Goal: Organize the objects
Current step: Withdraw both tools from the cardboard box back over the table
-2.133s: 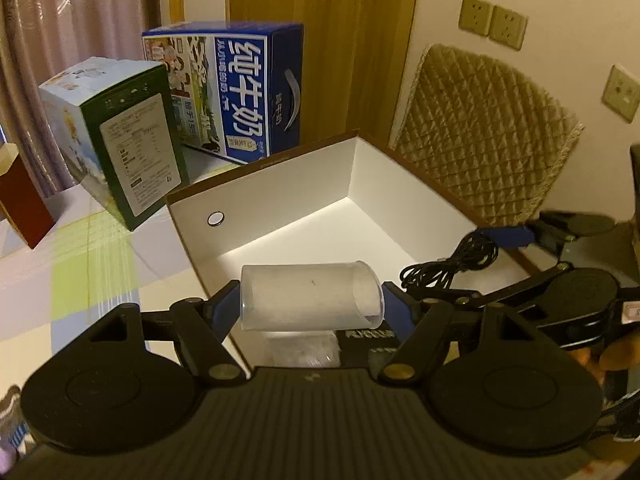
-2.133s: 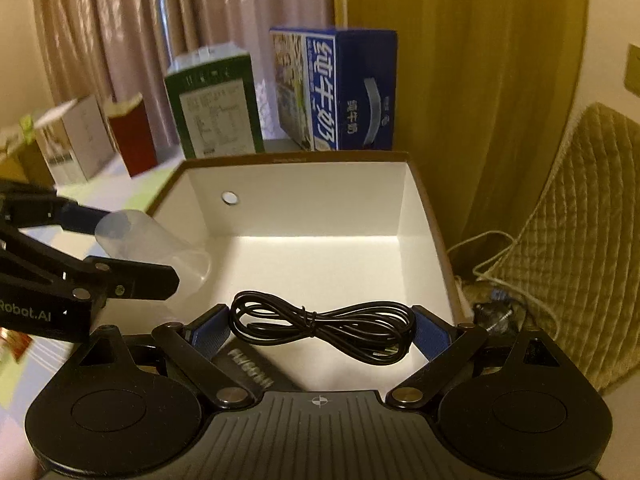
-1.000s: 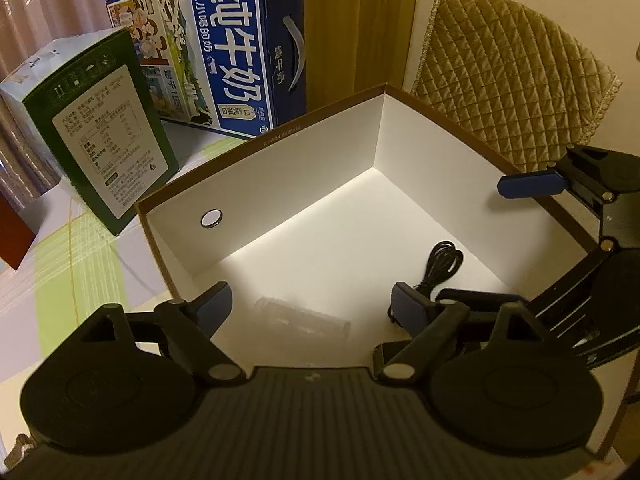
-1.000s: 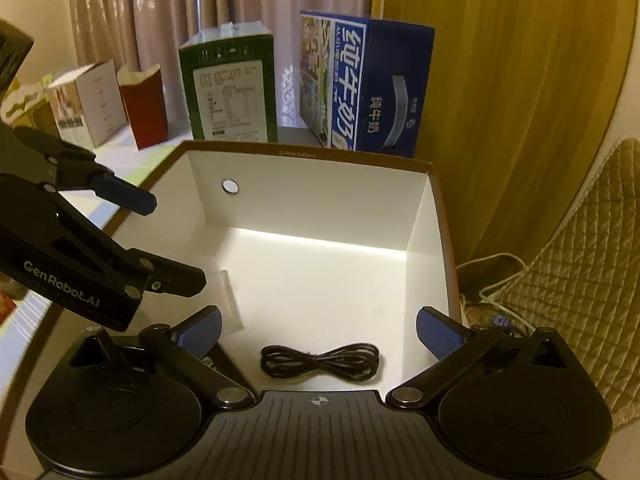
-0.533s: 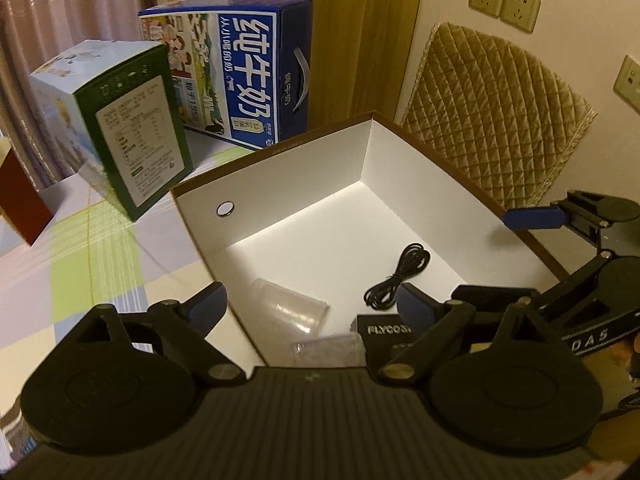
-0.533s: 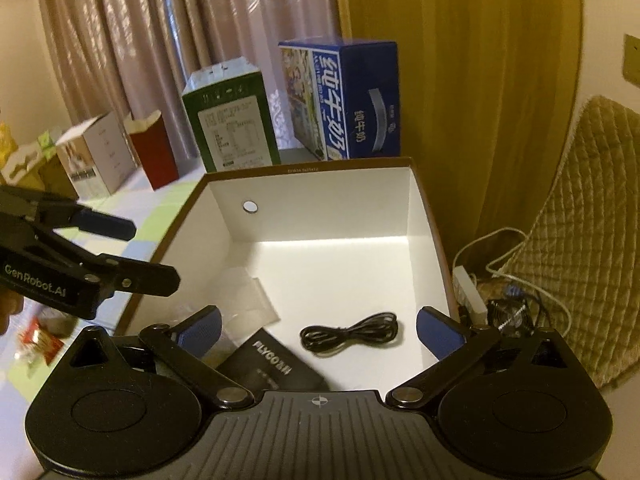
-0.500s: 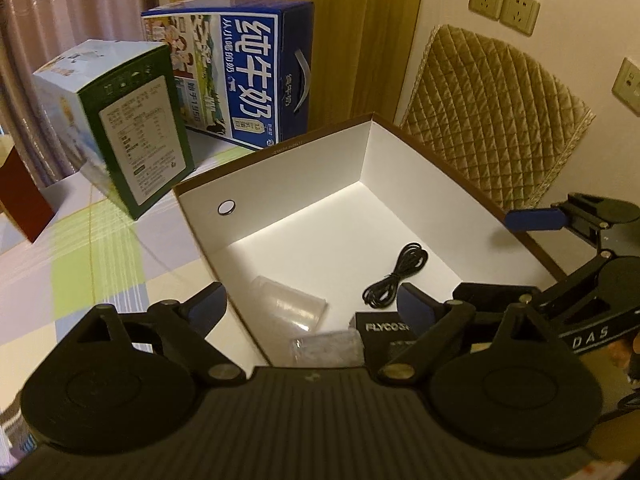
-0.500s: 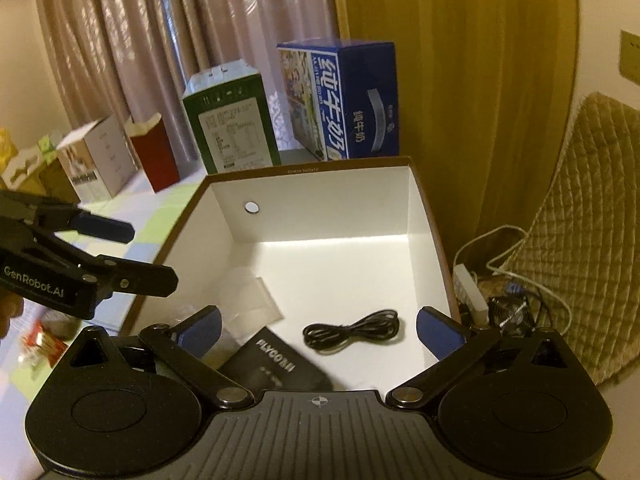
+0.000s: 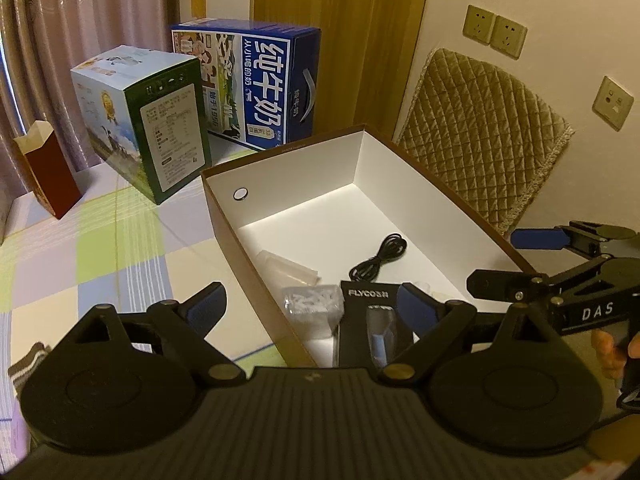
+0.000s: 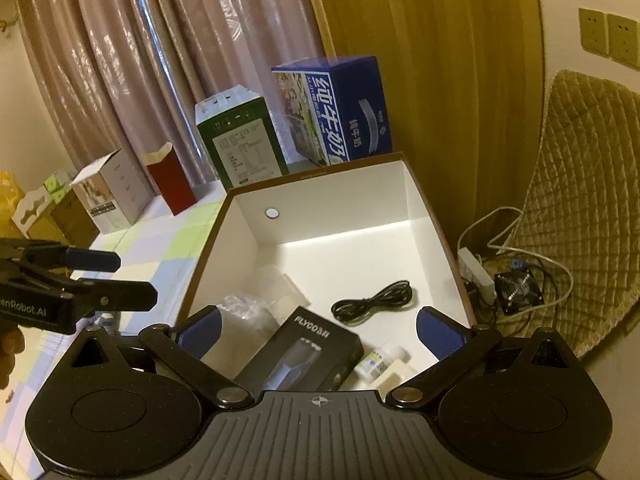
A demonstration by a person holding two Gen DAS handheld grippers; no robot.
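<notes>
**A:** Checkered tablecloth [image 9: 120,248], curtains behind, milk cartons lined up at the back, and we're now looking at the open white box [image 9: 448,216] from further out than a second ago. Both grippers are backing up and away from it.

**B:** Yep, and both come out empty. Two seconds back our left gripper [image 9: 308,304] had the clear plastic cup [image 9: 288,270] clamped and the right gripper [image 10: 320,326] had the black cable [image 10: 372,298]. Now the cup lies on its side near the box's left wall and the coiled cable sits mid-floor, well apart from either tool.

**A:** So jaws spread wide on both, nothing between the pads?

**B:** Right, wide apart, gripping nothing. The black FLYCO box [image 10: 304,356], a crinkly clear bag [image 9: 312,304] and a small white bottle [image 10: 380,360] are down at the near end too.

**A:** We'd call that two more drop-offs done, then. Next is probably hunting for whatever's left outside. We can't tell if the cartons [image 9: 156,128] count as things to organize.
</notes>
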